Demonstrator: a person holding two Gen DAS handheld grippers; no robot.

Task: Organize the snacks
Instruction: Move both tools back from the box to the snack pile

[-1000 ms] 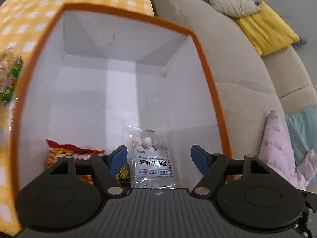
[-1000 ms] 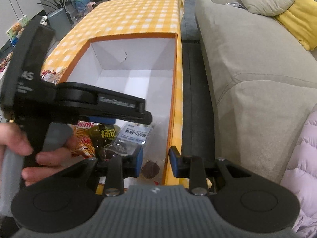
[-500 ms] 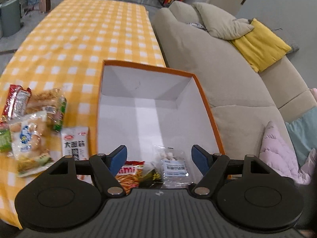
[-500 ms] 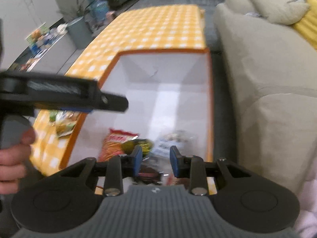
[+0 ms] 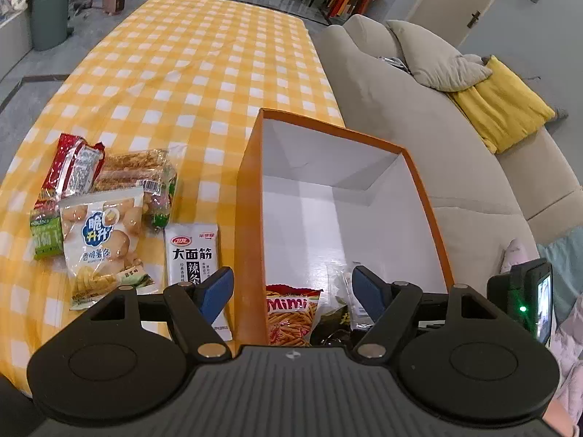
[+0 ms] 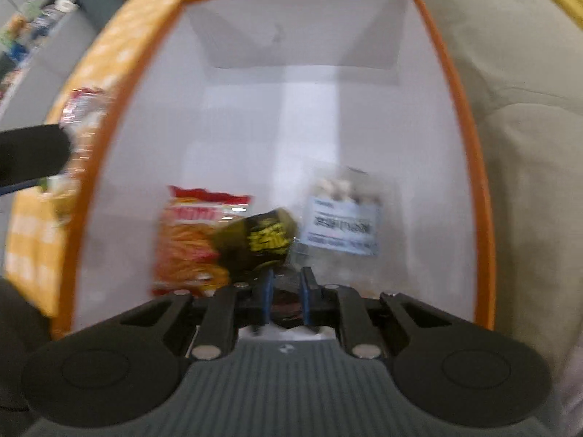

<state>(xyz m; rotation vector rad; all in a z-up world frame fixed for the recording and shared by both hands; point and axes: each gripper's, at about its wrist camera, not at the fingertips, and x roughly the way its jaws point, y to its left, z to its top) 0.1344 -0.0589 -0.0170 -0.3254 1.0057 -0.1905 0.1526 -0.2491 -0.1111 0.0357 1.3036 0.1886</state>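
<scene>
Orange box (image 5: 251,196) with white inside sits at the sofa-side edge of the yellow checked tablecloth (image 5: 204,58). Left gripper (image 5: 289,293) hangs above the box's near left wall, blue pads wide apart — nothing between them. In the box, near end: red Mimi stick-snack bag (image 5: 291,313), a dark packet with yellow print (image 6: 258,244) lying partly on it, and a clear bag of white balls with a pale label (image 6: 342,215) to the right. Right gripper (image 6: 286,296) points down into the box, jaws closing to a narrow gap; a dark reddish thing shows between the pads, blurred — cannot tell whether they press on it. On the cloth left of the box: white spicy-strip packet (image 5: 193,255) just beside the wall, potato-snack bag (image 5: 102,240), clear wrapped biscuit pack (image 5: 142,174), red packet (image 5: 73,167), green packet (image 5: 45,236). Beige sofa (image 5: 419,120) with yellow cushion (image 5: 503,109) on the right.
</scene>
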